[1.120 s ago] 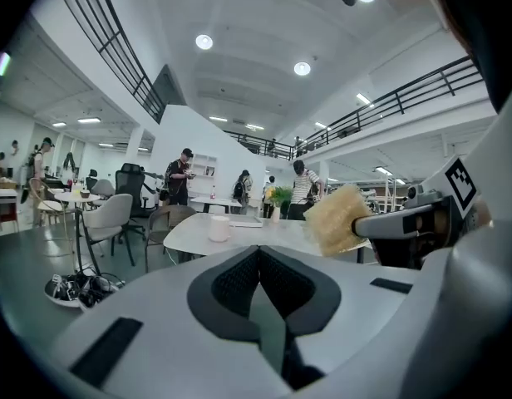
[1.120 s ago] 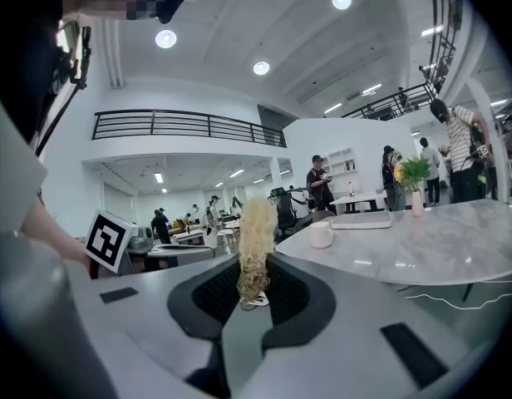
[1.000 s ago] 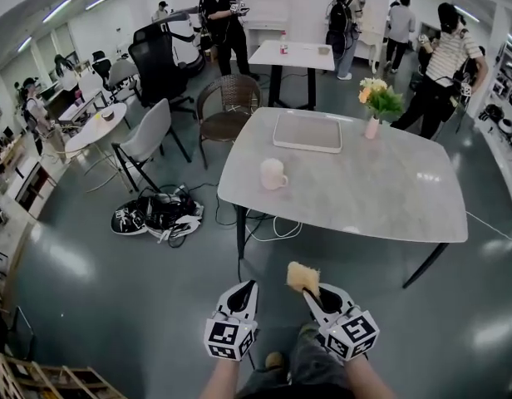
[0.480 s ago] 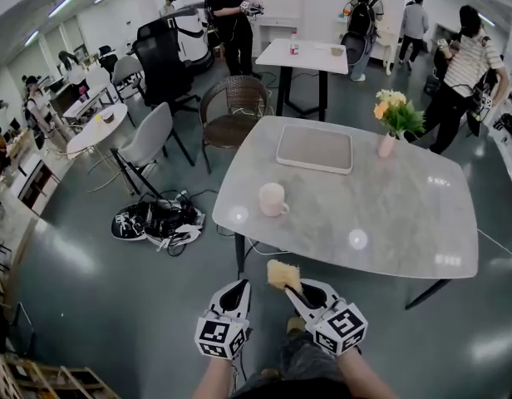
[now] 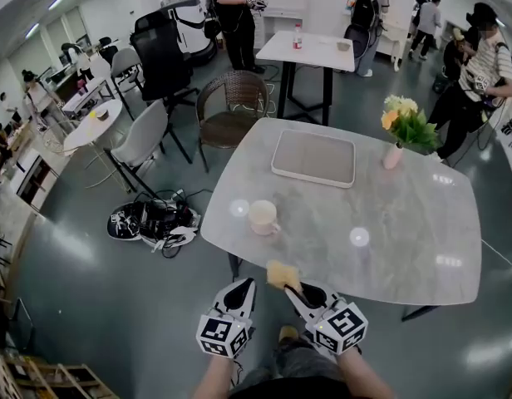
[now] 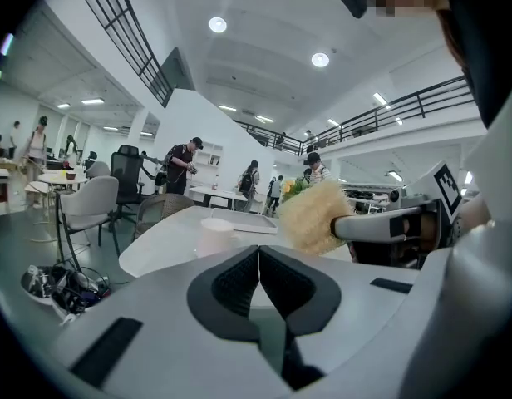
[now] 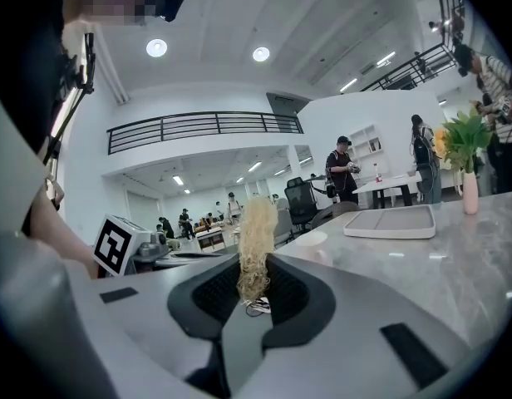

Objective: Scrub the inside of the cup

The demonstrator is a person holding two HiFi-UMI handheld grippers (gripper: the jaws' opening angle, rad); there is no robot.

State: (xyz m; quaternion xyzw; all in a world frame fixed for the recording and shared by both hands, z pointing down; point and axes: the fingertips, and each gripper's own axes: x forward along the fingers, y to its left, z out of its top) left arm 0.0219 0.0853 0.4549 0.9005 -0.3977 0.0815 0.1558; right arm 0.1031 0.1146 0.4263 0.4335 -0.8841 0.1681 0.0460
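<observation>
A pale pink cup (image 5: 263,217) stands near the near-left corner of the grey marble table (image 5: 389,231); it also shows in the left gripper view as the cup (image 6: 214,234) and faintly in the right gripper view as the cup (image 7: 311,239). My right gripper (image 5: 291,288) is shut on a yellow sponge (image 5: 282,274), which hangs at the table's near edge, short of the cup. The sponge (image 7: 256,248) stands upright between the jaws. My left gripper (image 5: 242,290) is shut and empty, beside the right one and off the table's edge. The sponge (image 6: 314,216) shows at its right.
A flat grey tray (image 5: 314,157) lies at the table's far side, a vase of flowers (image 5: 399,131) at the far right. A wicker chair (image 5: 231,110) stands behind the table. Bags and cables (image 5: 152,221) lie on the floor at the left. People stand in the background.
Both grippers have come closer to the table, side by side. The sponge now reaches the table's near edge, and the cup is nearer to it.
</observation>
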